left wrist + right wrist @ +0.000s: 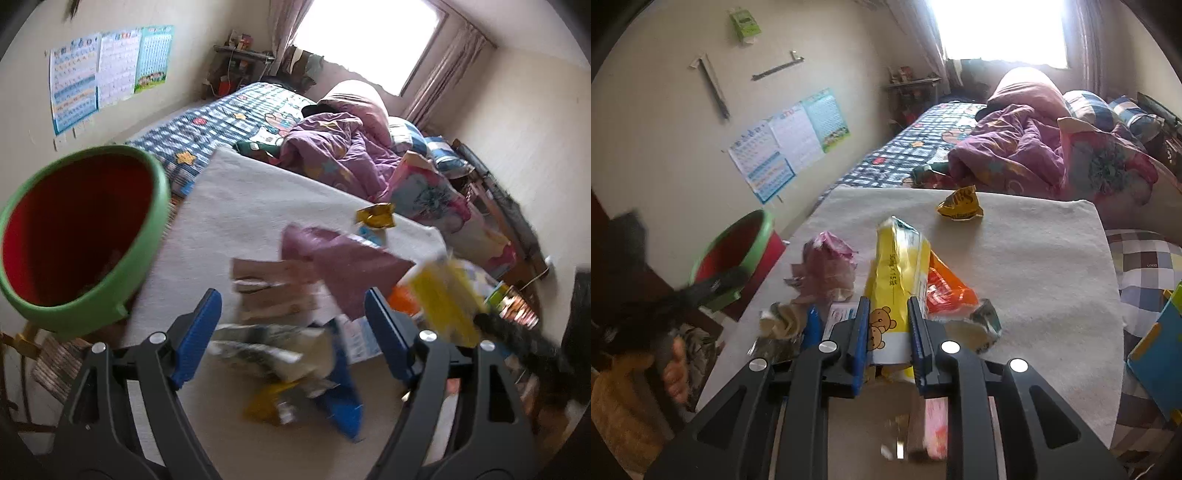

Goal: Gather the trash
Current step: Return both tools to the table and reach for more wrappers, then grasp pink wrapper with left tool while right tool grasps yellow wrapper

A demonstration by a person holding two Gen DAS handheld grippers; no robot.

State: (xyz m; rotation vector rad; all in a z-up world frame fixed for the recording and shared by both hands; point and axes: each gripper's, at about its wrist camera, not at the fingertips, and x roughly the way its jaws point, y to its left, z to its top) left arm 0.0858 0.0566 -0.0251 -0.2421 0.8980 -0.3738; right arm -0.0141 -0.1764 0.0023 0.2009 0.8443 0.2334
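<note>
My right gripper (888,308) is shut on a yellow bear-print packet (899,266), held above the white cloth (1034,266); the packet also shows in the left wrist view (443,295). My left gripper (293,306) is open and empty above a heap of wrappers: a purple one (340,262), a brown paper one (273,291) and a blue one (341,391). A green bin with a red inside (74,236) stands left of the cloth, also in the right wrist view (735,251). An orange wrapper (945,288), a pink one (827,262) and a small yellow one (960,205) lie on the cloth.
A bed with a checked cover (221,122) and purple bedding (332,147) lies beyond the cloth. Posters (103,70) hang on the left wall. A checked cushion (1145,266) and a blue box (1156,362) sit at the right.
</note>
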